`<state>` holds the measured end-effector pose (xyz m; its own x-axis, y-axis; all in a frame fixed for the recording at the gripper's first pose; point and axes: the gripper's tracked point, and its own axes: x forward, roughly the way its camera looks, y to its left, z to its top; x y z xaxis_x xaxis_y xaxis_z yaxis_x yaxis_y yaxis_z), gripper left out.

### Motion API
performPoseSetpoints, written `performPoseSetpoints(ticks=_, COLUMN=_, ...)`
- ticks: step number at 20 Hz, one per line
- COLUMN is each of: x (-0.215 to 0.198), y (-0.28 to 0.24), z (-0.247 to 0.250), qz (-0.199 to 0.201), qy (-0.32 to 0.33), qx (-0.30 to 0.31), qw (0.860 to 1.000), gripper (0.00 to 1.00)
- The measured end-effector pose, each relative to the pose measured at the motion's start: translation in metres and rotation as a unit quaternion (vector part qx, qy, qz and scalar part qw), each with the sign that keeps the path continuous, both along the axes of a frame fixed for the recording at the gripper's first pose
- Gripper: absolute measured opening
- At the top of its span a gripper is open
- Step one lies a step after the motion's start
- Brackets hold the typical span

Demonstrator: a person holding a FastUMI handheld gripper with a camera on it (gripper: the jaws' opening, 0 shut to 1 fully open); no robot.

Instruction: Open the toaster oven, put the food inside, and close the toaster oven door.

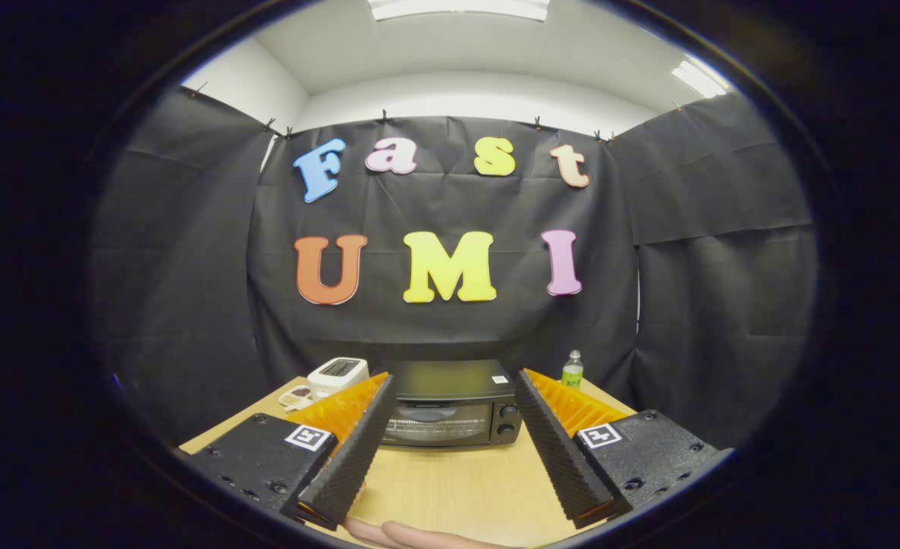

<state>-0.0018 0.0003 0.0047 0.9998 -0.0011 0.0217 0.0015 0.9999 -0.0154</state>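
Toaster oven [450,412], a boxy dark unit with glass door shut and two round knobs, stands on the pale wood-grain table [458,488] beyond the gripper [456,393], whose ridged fingers are spread wide and empty.

Toaster oven [450,412] — black; counter [458,488] — light wood grain; bottle [572,370] — green label, white cap; toaster [337,374] — white.

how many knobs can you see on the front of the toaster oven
2, both on the toaster oven's right side, beyond the open, empty tongs: an upper knob and a lower knob directly beneath. A tong may hide more.
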Motion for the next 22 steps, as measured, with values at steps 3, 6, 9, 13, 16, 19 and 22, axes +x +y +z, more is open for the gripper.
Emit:
performPoseSetpoints(ticks=3, x=0.001, y=-0.002, z=0.000, qz=-0.003, qy=-0.002, qx=0.003, qw=1.000, gripper=1.00)
performPoseSetpoints(ticks=6, x=0.003, y=-0.003, z=-0.003, qz=-0.004, qy=-0.001, qx=0.003, qw=1.000, gripper=1.00)
performPoseSetpoints(ticks=9, x=0.004, y=-0.003, z=-0.003, qz=0.000, qy=-0.006, qx=0.002, qw=1.000, gripper=1.00)
performPoseSetpoints(ticks=13, x=0.009, y=-0.004, z=-0.004, qz=0.002, qy=-0.007, qx=0.014, qw=1.000, gripper=1.00)
performPoseSetpoints(ticks=16, x=0.014, y=0.001, z=-0.003, qz=0.010, qy=-0.016, qx=0.015, qw=1.000, gripper=1.00)
performPoseSetpoints(ticks=19, x=0.028, y=0.014, z=-0.007, qz=0.023, qy=-0.022, qx=0.004, qw=0.999, gripper=1.00)
performPoseSetpoints(ticks=22, x=0.051, y=0.020, z=-0.012, qz=0.031, qy=-0.029, qx=-0.009, qw=0.999, gripper=1.00)
